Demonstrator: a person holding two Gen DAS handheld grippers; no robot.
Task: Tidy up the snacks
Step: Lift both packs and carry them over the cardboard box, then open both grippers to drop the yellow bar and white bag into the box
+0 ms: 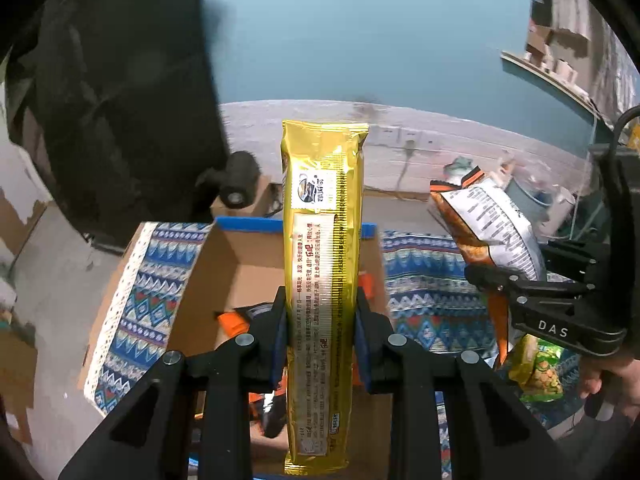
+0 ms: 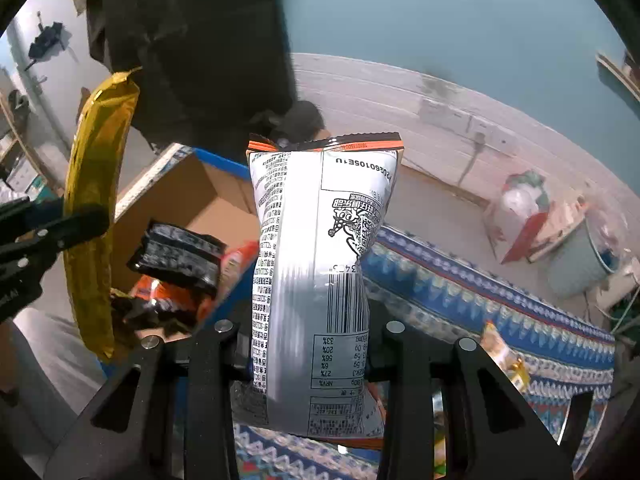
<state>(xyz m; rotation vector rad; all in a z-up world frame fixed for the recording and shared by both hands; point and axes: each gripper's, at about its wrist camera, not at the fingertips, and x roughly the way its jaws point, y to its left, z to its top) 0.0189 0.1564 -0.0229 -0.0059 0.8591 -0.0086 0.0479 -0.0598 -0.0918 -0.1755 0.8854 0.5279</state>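
Note:
My left gripper [image 1: 320,332] is shut on a long gold snack packet [image 1: 322,264] and holds it upright above the open cardboard box [image 1: 236,268]. The packet also shows in the right wrist view [image 2: 94,216]. My right gripper [image 2: 308,344] is shut on a white-and-orange chip bag [image 2: 316,280], held upright just right of the box [image 2: 192,188]. That bag shows in the left wrist view [image 1: 488,232], gripped by the right gripper [image 1: 496,284]. Orange and black snack packs [image 2: 180,264] lie inside the box.
A blue patterned cloth [image 2: 500,304] covers the table under the box. A green snack bag [image 1: 540,372] and a yellow pack [image 2: 504,356] lie on the cloth at the right. A black garment [image 1: 120,100] hangs behind the box. Clutter and a bucket [image 2: 576,256] stand on the floor beyond.

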